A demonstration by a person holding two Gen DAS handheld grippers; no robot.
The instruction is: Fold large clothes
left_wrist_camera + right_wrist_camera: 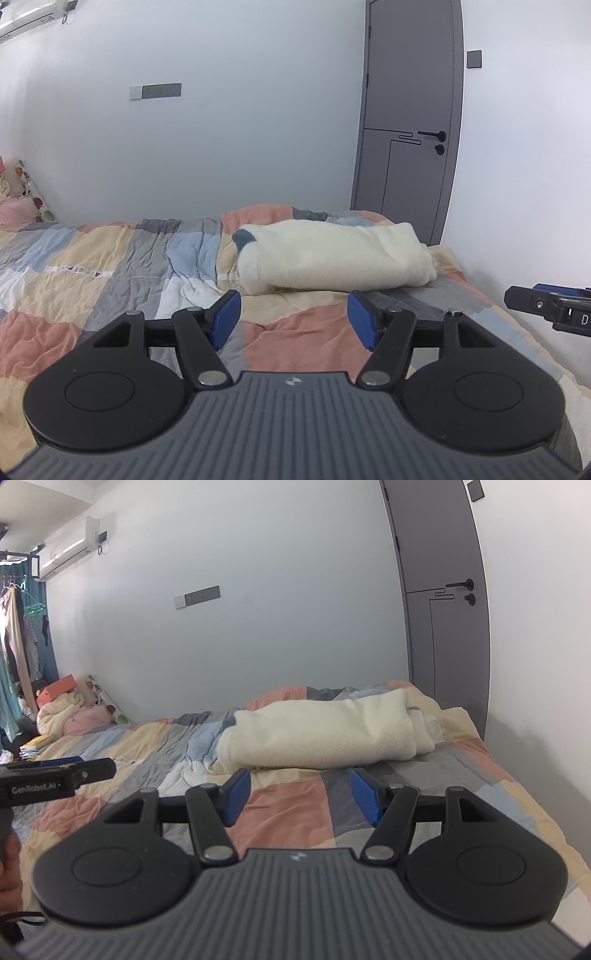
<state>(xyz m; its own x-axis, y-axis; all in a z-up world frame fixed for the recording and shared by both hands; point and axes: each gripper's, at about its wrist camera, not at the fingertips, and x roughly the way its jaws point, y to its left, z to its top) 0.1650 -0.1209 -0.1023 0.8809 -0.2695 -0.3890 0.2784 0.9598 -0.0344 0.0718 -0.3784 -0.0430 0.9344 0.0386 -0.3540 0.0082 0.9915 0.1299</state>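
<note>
A cream fleece garment [332,256] lies folded into a thick bundle on the patchwork bed cover [110,266], a grey patch showing at its left end. It also shows in the right wrist view [325,736]. My left gripper [293,319] is open and empty, a short way in front of the bundle and above the cover. My right gripper [300,797] is open and empty, also just short of the bundle. The right gripper's side shows at the left view's right edge [546,306]; the left gripper's side shows at the right view's left edge [55,775].
A white wall runs behind the bed, with a grey door [410,118] at its right end. Pillows and plush toys [74,712] are piled at the bed's far left. Clothes hang on a rack [18,635] at the far left.
</note>
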